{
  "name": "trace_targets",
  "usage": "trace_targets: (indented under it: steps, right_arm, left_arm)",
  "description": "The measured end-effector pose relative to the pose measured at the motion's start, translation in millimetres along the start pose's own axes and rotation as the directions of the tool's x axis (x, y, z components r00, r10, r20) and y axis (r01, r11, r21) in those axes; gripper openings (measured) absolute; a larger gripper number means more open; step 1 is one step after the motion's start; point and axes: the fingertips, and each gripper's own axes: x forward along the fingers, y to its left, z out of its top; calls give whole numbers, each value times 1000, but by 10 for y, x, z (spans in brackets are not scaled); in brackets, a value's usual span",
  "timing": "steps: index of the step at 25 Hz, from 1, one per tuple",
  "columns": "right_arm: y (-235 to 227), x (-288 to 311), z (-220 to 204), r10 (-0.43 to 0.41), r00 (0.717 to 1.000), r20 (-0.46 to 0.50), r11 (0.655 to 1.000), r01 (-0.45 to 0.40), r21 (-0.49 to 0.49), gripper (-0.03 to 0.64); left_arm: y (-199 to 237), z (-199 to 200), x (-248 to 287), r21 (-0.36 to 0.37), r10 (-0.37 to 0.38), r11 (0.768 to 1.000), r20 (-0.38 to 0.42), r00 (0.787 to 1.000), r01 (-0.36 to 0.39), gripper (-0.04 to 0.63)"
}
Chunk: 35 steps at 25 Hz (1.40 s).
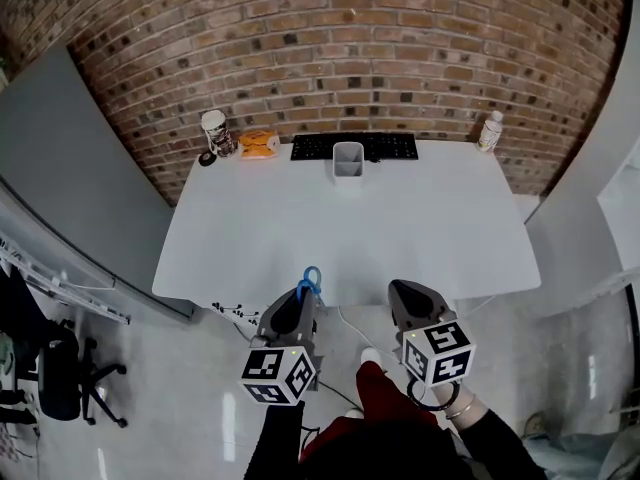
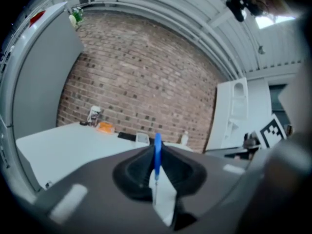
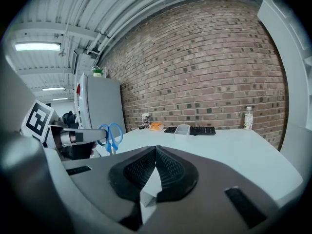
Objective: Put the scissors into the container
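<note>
Blue-handled scissors (image 1: 310,280) are clamped in my left gripper (image 1: 305,294), handles pointing forward over the front edge of the white table (image 1: 340,228). In the left gripper view the scissors (image 2: 157,152) stand edge-on between the pads. The container (image 1: 347,160), a small white open box, sits at the table's far middle, in front of a keyboard, well ahead of both grippers. My right gripper (image 1: 401,291) hovers beside the left one, shut with nothing in it. From the right gripper view (image 3: 156,152) I see the scissors (image 3: 111,135) at the left and the container (image 3: 182,129) far ahead.
Along the back edge lie a black keyboard (image 1: 354,146), an orange packet (image 1: 259,144), a jar (image 1: 217,133) and a white bottle (image 1: 489,131). A brick wall rises behind. A grey partition and an office chair (image 1: 60,378) stand at the left.
</note>
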Motion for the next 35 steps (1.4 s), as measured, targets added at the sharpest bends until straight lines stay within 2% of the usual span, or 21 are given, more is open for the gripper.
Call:
trace_targets:
  steps: [21, 35]
  right_arm:
    - [-999, 1262, 251, 24, 998, -54, 999, -22, 33, 9]
    - [-1553, 1847, 318, 54, 995, -84, 996, -47, 80, 9]
  left_arm:
    - [371, 231, 1660, -14, 16, 1000, -40, 999, -16, 37]
    - [476, 453, 2611, 12, 32, 999, -48, 998, -32, 35]
